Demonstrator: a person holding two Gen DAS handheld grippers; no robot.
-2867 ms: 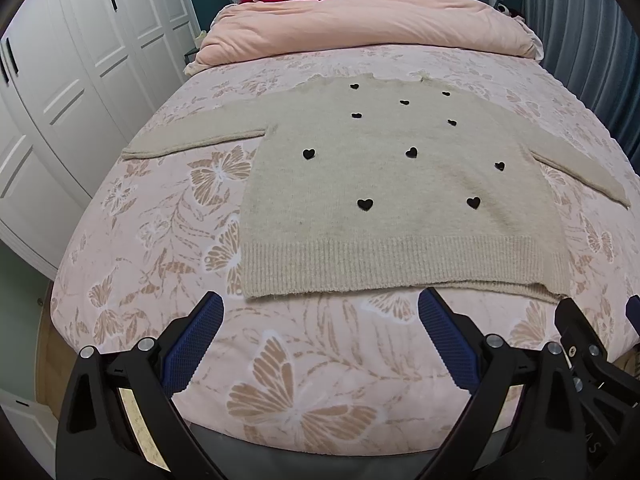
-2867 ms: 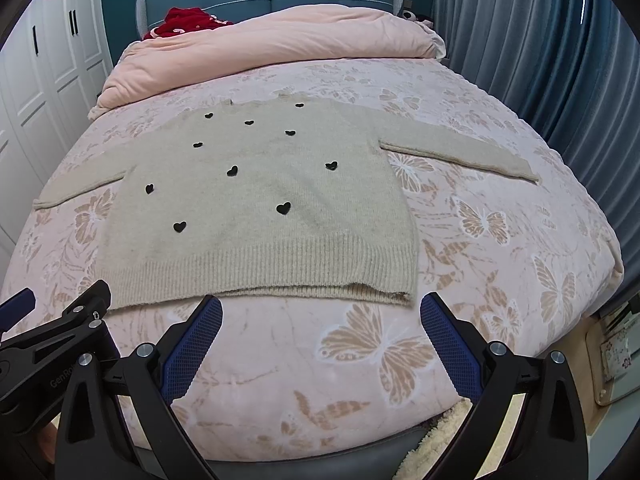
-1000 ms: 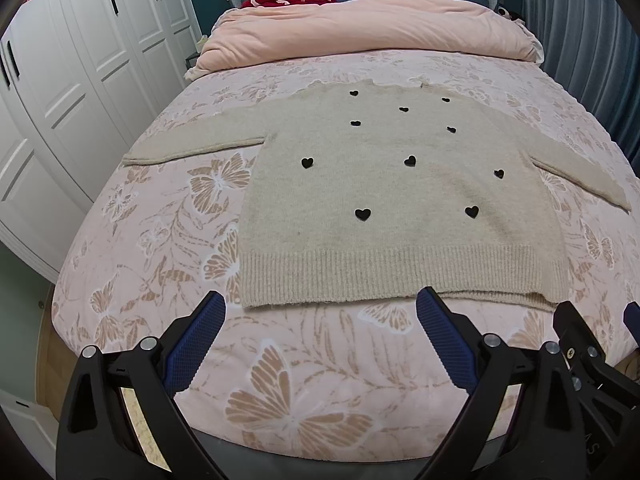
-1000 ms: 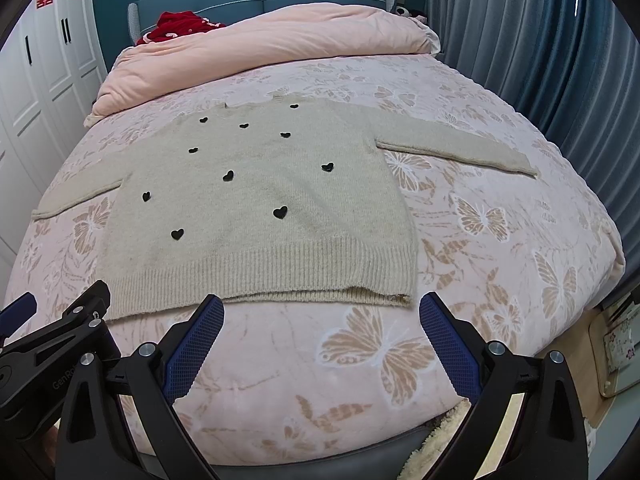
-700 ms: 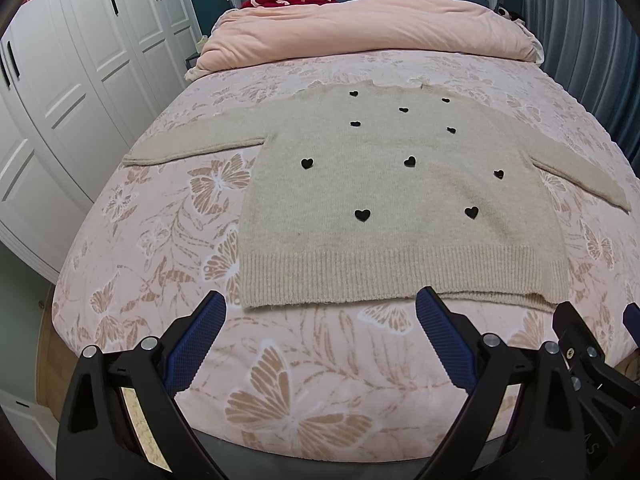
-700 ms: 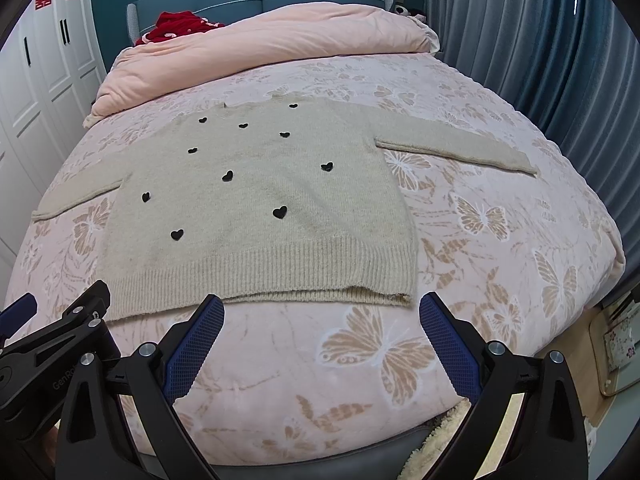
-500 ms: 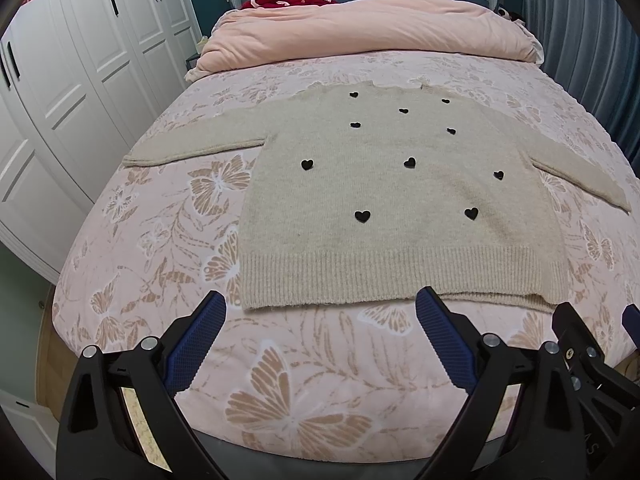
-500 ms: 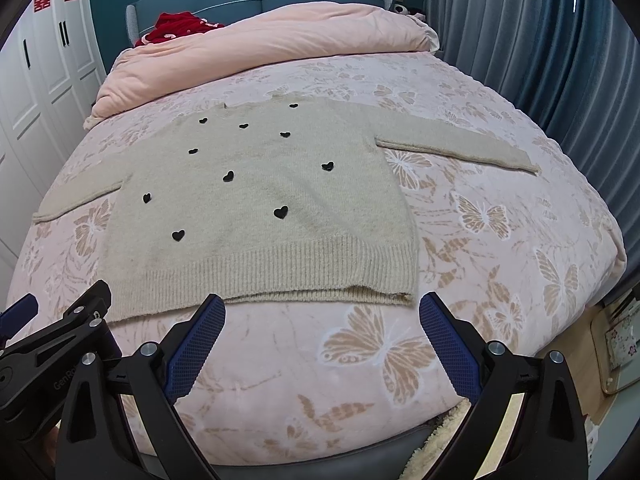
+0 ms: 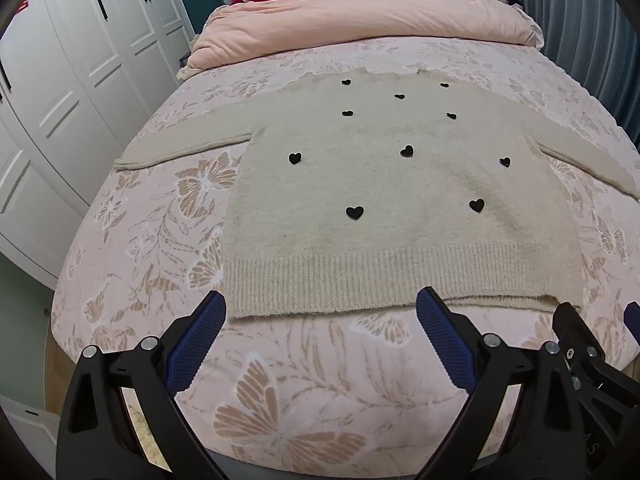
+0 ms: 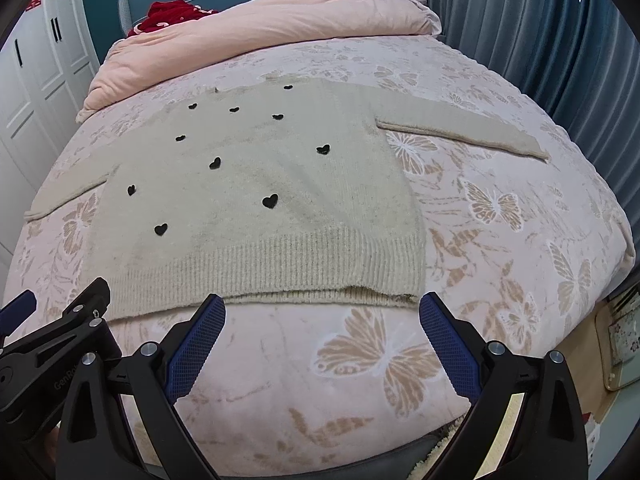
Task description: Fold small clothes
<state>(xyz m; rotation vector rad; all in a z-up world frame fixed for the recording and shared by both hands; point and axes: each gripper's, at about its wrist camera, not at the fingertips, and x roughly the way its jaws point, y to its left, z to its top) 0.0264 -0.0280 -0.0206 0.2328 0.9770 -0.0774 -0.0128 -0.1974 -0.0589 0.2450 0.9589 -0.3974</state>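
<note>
Both grippers have edged closer to the flat-spread sweater (image 9: 384, 200), left gripper (image 9: 320, 320) and right gripper (image 10: 322, 322) released wide, empty, poised to take its ribbed hem (image 10: 280, 268)

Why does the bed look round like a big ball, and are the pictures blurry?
Left wrist view: the fisheye lens bends the bed into a dome, and the corners go black; the sweater is sharp, in soft, even light. Right wrist view: the same bulge, the curtains curve, and the sweater's hearts look crisp.
</note>
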